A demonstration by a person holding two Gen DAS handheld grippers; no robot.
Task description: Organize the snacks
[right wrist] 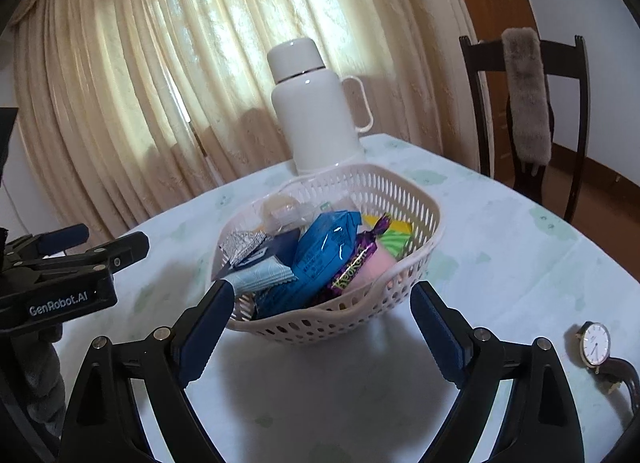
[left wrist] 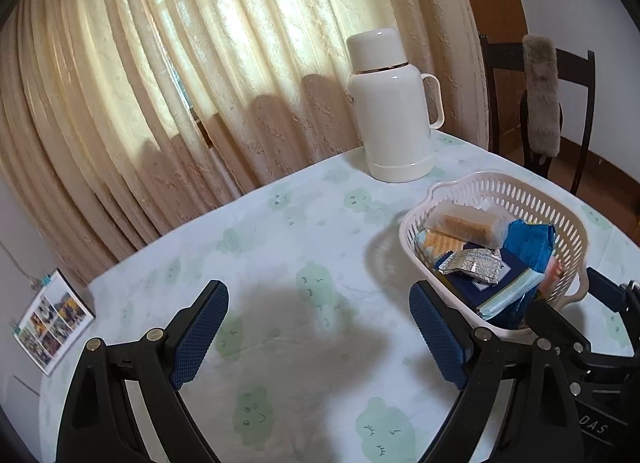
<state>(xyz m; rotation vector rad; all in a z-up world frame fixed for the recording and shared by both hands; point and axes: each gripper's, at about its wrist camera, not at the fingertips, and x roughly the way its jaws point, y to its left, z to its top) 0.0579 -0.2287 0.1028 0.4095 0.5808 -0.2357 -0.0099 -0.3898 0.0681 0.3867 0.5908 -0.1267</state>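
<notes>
A white slotted plastic basket point(right wrist: 404, 199) stands on the table and holds several snacks: a blue packet point(right wrist: 324, 247), a purple candy point(right wrist: 356, 259), a silver foil packet point(right wrist: 240, 245) and a clear pack of biscuits point(left wrist: 464, 223). The basket also shows in the left wrist view point(left wrist: 532, 199). My right gripper point(right wrist: 322, 327) is open and empty, just in front of the basket. My left gripper point(left wrist: 318, 327) is open and empty over bare tablecloth, left of the basket. It also shows at the left edge of the right wrist view point(right wrist: 80, 255).
A white thermos jug point(right wrist: 316, 111) stands behind the basket. A wristwatch point(right wrist: 596, 343) lies on the tablecloth at the right. A dark chair point(right wrist: 528, 103) with a grey furry cover stands at the far right. A photo card point(left wrist: 52, 323) stands at the table's left edge. Curtains hang behind.
</notes>
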